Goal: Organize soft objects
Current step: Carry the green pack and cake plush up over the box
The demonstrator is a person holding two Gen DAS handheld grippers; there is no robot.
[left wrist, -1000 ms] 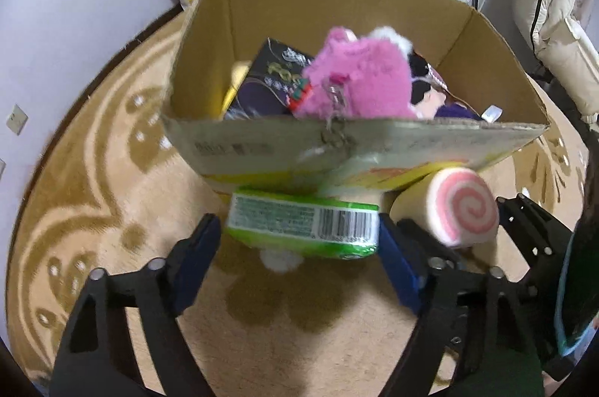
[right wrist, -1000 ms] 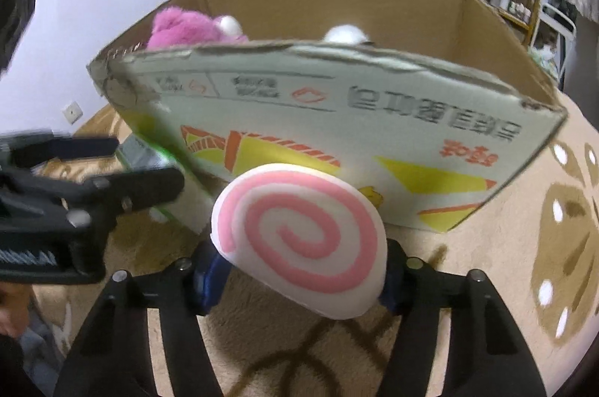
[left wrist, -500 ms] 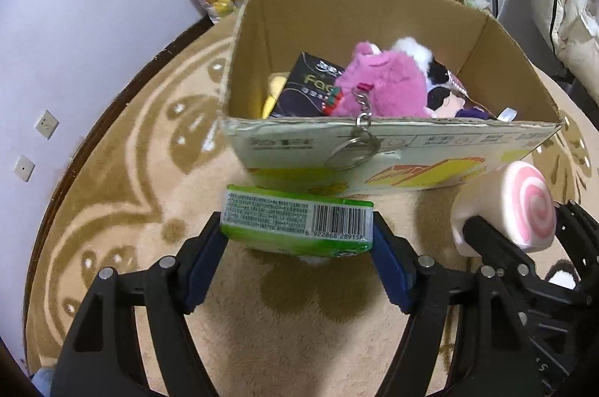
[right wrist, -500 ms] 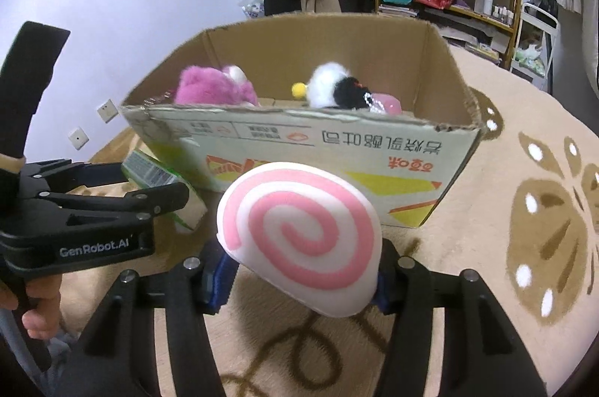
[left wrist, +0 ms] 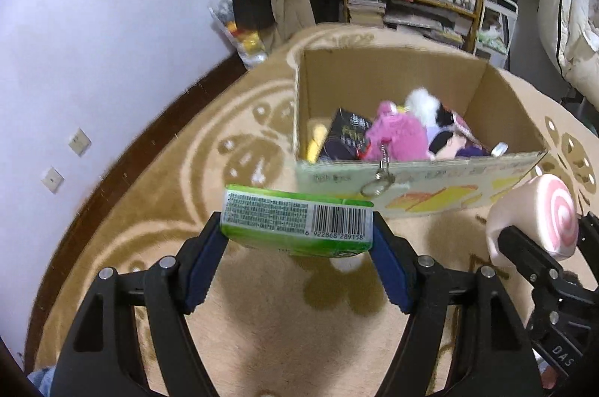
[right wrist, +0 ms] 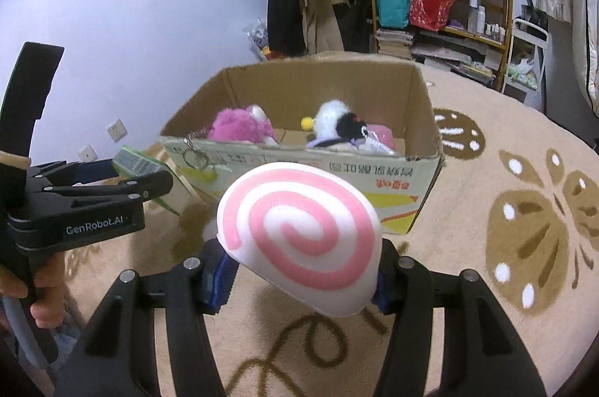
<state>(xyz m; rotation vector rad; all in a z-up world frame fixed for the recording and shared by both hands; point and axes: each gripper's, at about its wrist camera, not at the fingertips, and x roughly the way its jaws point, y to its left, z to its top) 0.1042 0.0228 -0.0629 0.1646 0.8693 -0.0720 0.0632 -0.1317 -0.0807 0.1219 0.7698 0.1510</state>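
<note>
**Green pack and pink-swirl cushion held in front of the cardboard box**

A green tissue pack (left wrist: 297, 226) is clamped between the blue-padded fingers (left wrist: 204, 268) of the left gripper (left wrist: 297, 247). Its long axis is set crosswise to the fingers, running left to right, and the barcode face is turned up toward the camera. The pack is held above the carpet (left wrist: 262, 322), just short of the near wall of the cardboard box (left wrist: 411, 180), apart from it.

A roll-shaped cushion with a pink spiral (right wrist: 299, 213) is clamped by the right gripper (right wrist: 299, 269); the fingers are closed on its sides. The spiral end face is pointed toward the box in the left wrist view (left wrist: 539, 219), and the roll's long axis is aligned roughly along the fingers. It is held in the air in front of the box's near wall (right wrist: 337, 168), near its right half.

The box is open at the top and stands on the patterned carpet (right wrist: 524, 210). Inside it, a pink plush toy (left wrist: 398, 135), a white-and-black plush (right wrist: 337, 124) and a dark packet (left wrist: 346, 131) are seen. A key ring (left wrist: 378, 185) hangs from the pink plush over the near wall. A shelf (right wrist: 441, 4) with bags and bottles stands behind the box.
</note>
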